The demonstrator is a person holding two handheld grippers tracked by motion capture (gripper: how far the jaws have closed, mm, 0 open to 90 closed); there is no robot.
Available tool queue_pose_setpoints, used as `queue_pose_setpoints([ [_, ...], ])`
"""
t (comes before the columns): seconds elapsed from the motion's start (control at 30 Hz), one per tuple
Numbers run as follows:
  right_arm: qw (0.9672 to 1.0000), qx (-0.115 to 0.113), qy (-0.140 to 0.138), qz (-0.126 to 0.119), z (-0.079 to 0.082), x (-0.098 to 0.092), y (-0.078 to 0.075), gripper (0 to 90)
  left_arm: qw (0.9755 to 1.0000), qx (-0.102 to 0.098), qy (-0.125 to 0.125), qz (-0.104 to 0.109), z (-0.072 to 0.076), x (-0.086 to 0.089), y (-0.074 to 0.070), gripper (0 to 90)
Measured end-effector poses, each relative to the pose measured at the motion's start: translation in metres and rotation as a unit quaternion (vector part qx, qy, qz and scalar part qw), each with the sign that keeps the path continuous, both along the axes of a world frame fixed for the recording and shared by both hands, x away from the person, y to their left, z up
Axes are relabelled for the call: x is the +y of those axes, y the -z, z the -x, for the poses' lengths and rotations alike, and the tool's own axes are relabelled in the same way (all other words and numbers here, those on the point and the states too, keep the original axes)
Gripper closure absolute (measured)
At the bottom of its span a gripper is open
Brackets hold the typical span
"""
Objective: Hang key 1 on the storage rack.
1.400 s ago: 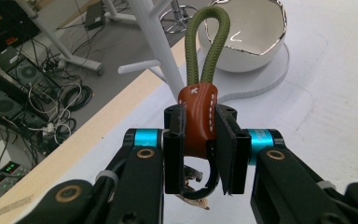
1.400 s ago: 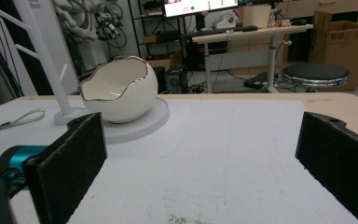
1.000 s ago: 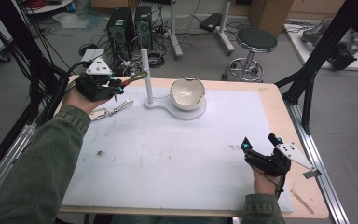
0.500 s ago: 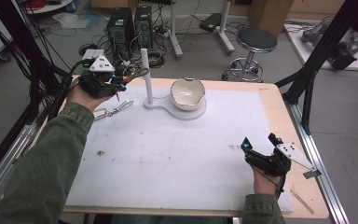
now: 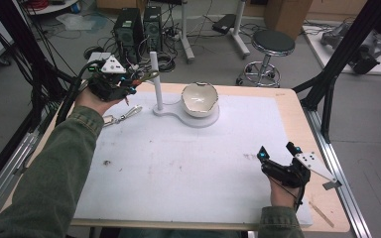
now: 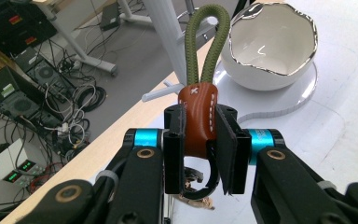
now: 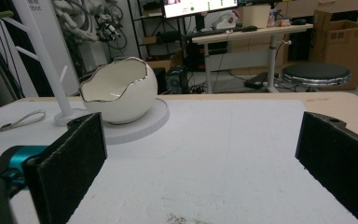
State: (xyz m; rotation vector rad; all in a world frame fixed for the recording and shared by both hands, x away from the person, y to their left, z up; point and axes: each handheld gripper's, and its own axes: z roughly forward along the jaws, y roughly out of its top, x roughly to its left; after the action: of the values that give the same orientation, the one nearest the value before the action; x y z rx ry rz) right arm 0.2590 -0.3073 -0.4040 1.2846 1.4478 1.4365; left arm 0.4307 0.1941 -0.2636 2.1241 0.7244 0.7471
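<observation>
My left gripper [image 5: 131, 85] is raised over the table's far left corner, shut on a brown leather key strap [image 6: 197, 116]. The strap's olive cord loop [image 6: 205, 42] sticks out past the pads, close to the white peg stand [image 5: 156, 79]. In the high view the loop [image 5: 149, 76] sits just left of the post. An eggshell-shaped white bowl [image 5: 199, 98] rests on the stand's round base. My right gripper [image 5: 277, 150] stays low near the table's front right, open, with nothing between its pads [image 7: 72, 158].
A second strap with a pale cord loop [image 5: 124, 114] lies on the white mat left of the stand. Small dark crumbs [image 5: 106, 162] mark the mat. Black frame struts [image 5: 327, 84] rise at the right; computer towers [image 5: 136, 29] and a stool [image 5: 273, 44] stand beyond the table.
My left gripper has edged slightly up and away with the strap, its loop staying near the post. The right gripper has not moved.
</observation>
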Motion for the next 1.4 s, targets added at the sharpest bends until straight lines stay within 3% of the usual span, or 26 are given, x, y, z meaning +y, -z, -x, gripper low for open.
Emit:
queue_pose_setpoints([
  [0.6,1.0000,0.001,0.000,0.001,0.000,-0.001,0.000,0.7,0.9999,0.006,-0.011,-0.009,-0.010,-0.004,0.011,73.9],
  [0.73,1.0000,0.000,0.000,0.002,0.000,-0.001,0.000,0.7,0.9999,0.005,-0.016,0.000,-0.014,-0.002,0.019,73.8],
  [1.4,1.0000,0.005,0.001,0.002,-0.001,-0.001,0.002,0.7,0.9995,0.012,-0.028,-0.002,-0.027,-0.007,0.033,73.6],
])
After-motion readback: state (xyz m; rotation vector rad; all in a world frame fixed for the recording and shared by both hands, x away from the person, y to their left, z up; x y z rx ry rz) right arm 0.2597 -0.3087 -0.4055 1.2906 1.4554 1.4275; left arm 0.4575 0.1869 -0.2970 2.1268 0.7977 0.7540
